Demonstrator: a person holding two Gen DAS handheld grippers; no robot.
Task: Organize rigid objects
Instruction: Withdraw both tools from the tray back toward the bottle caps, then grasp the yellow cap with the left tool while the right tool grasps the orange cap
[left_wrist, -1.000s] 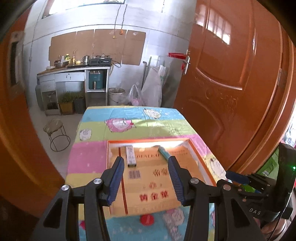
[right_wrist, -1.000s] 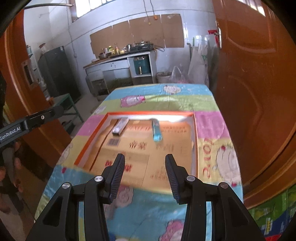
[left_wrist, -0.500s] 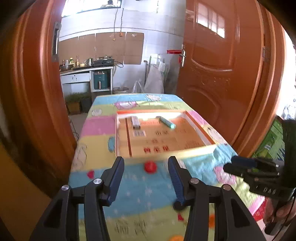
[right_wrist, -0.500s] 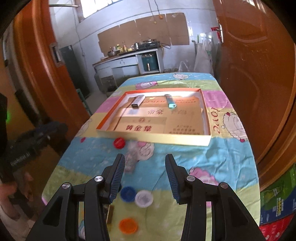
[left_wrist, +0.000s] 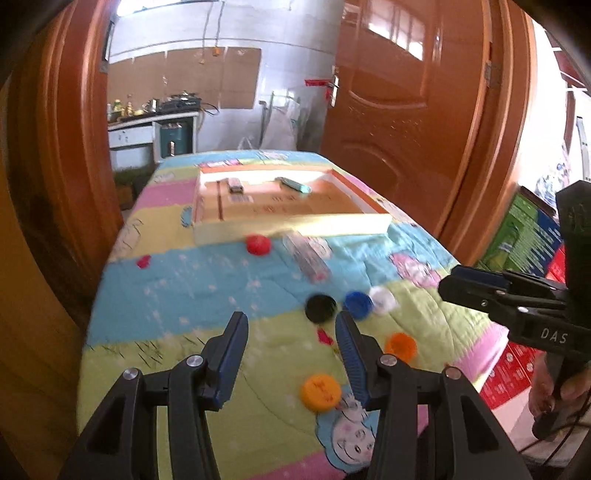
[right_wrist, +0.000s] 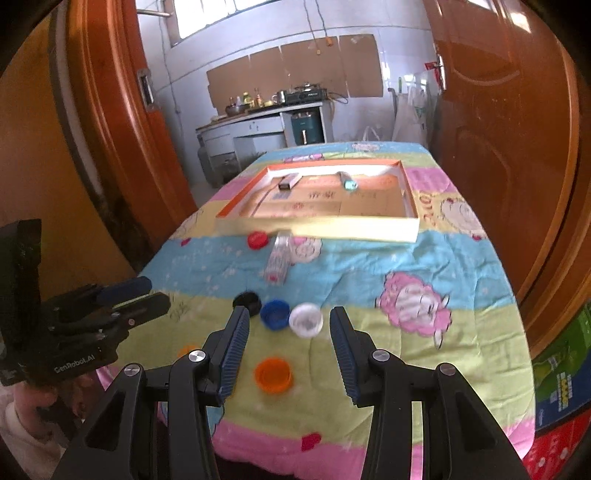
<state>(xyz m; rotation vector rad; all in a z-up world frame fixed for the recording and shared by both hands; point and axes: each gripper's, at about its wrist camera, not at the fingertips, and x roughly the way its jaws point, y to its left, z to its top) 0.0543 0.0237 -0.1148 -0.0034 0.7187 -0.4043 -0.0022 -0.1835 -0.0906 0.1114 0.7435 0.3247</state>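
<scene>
left wrist view: the left tongs (left_wrist: 291, 325) hang spread wide over the quilt-covered worktop (left_wrist: 192, 288), holding nothing. ahead lie loose caps: a black round plastic cap (left_wrist: 320, 303), a blue round plastic cap (left_wrist: 357, 304) touching a white round plastic cap (left_wrist: 382, 295), 2 orange round plastic caps (left_wrist: 320, 392) (left_wrist: 400, 347), and a red round plastic cap (left_wrist: 258, 244) just beside the near wall of the shallow cardboard tray (left_wrist: 295, 226). a clear plastic box (left_wrist: 306, 256) lies between the red cap and the cluster. in the tray are only a grey rectangular lighter-like item (left_wrist: 235, 184) and a teal slim lighter-like item (left_wrist: 295, 184), well apart near the far wall. the right tongs (left_wrist: 448, 282) show at the right edge; their gap is hard to read here.

right wrist view: the right tongs (right_wrist: 290, 328) are wide apart and empty, framing the blue cap (right_wrist: 274, 314) and white cap (right_wrist: 306, 319); an orange cap (right_wrist: 273, 376) sits nearer.

risk, as a judgement: the black, blue and white caps crowd each other, so closing on 1 may nudge or pinch a neighbour; low, smooth caps on soft quilt could also tip or slip from the pads, and the picture is blurred, so aim may be off.
</scene>
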